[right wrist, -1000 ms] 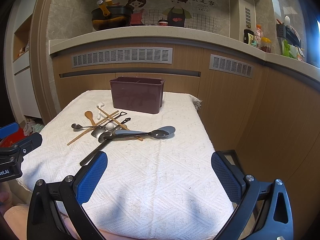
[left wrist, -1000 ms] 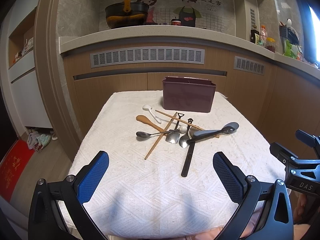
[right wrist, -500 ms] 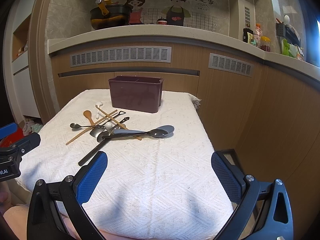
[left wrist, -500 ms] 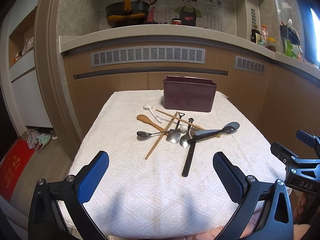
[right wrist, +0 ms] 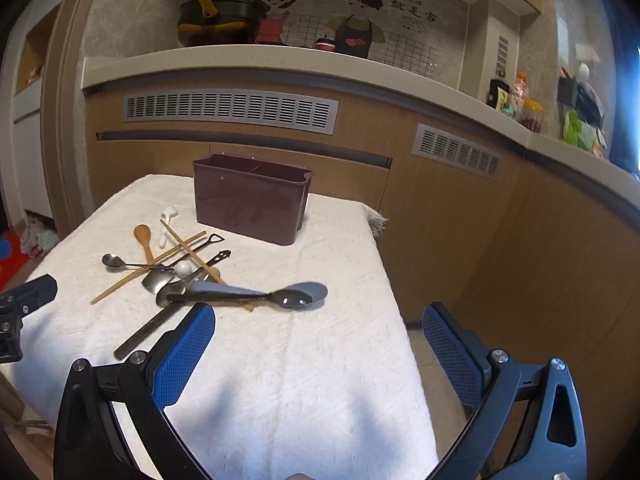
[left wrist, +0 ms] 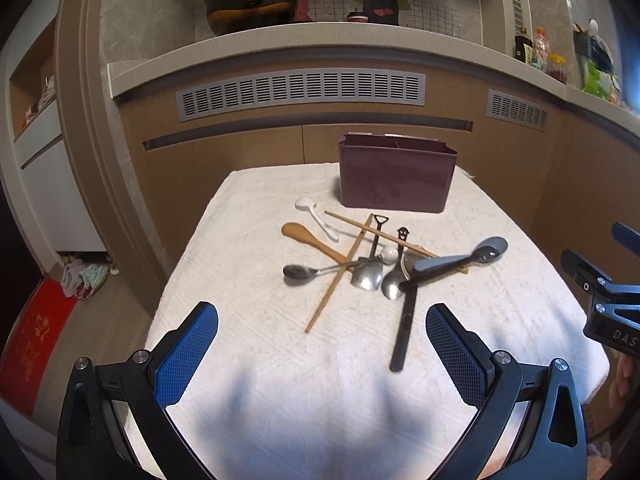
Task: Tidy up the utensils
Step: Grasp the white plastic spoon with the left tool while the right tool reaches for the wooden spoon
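- Table (left wrist: 248, 360) under a white textured cloth fills both views. Compared with a second ago the right wrist view has tilted and pushed in toward the pile, while the left view is almost unchanged; I judge the right side is starting the first pick.
- Maroon caddy (left wrist: 396, 178) stands upright at the far end of the table, divided inside, with no utensil showing above its rim; nothing has been sorted yet.
- Left gripper (left wrist: 322, 340) hovers over the near cloth, jaws wide apart and empty, short of the pile.
- Right gripper (right wrist: 318, 338) is likewise spread wide and holds nothing, its left pad near the dark handles.
- Utensil pile lies between the grippers and the caddy, well apart from the caddy wall.
- Grey spoon (right wrist: 260, 292) lies on top at the right of the heap, the easiest first target in my view.
- Black flat handle (left wrist: 404, 324) points toward the near edge, partly under the grey spoon.
- Two chopsticks (left wrist: 340, 276) cross each other across the heap and could drag neighbours if lifted early.
- Wooden spoon (left wrist: 308, 238), small metal spoon (left wrist: 300, 272) and white spoon (left wrist: 316, 216) sit on the left fringe, the white one clear of the tangle.
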Demonstrator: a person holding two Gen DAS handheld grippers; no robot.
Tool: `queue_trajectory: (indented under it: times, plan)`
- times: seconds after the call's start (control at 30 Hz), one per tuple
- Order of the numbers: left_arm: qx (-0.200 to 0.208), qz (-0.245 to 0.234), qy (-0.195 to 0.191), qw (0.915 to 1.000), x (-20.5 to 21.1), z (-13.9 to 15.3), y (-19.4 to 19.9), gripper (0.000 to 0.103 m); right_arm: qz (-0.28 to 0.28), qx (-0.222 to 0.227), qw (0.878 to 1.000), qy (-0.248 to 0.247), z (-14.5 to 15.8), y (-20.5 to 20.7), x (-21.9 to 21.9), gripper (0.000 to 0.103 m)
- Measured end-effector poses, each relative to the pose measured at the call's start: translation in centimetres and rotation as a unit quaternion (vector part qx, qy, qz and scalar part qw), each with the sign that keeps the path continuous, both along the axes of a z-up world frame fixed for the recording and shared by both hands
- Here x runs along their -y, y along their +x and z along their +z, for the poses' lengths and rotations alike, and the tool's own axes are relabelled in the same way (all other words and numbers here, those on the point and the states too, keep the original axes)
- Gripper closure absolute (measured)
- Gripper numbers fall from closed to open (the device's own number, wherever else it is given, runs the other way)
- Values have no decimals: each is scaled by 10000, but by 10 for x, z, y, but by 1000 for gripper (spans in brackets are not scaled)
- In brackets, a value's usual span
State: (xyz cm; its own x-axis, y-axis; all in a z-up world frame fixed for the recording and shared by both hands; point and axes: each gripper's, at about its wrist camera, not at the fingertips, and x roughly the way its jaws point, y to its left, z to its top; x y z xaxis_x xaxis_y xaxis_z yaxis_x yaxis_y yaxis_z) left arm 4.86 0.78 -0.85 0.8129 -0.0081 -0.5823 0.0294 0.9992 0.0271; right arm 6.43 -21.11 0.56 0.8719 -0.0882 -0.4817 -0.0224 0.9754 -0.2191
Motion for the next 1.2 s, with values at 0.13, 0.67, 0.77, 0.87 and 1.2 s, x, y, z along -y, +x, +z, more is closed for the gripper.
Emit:
queue_trajectory:
  times: [0.13,0.67,0.77,0.87,1.2]
  plan:
    - [-328,-136,-182,9992,-10,-9,41,0,168,-174,9997,15,-3,31,-4,0]
    - [-1310,-333,-946,9863,-43,-24,257,36,640,-838,9941,239,-37,118,-23,0]
    - [-1633,-173,-719,9838,-38,-38,298,36,614,-994,9928,253,-43,122,-17,0]
    - [-1818,-4,-435,9824,-35,-51,324,36,561,-1099,9921,213,-50,124,-10,0]
    - [-1779,-269,155,9836,-29,-75,331,65,1191,-1272,9846,129,-49,138,-31,0]
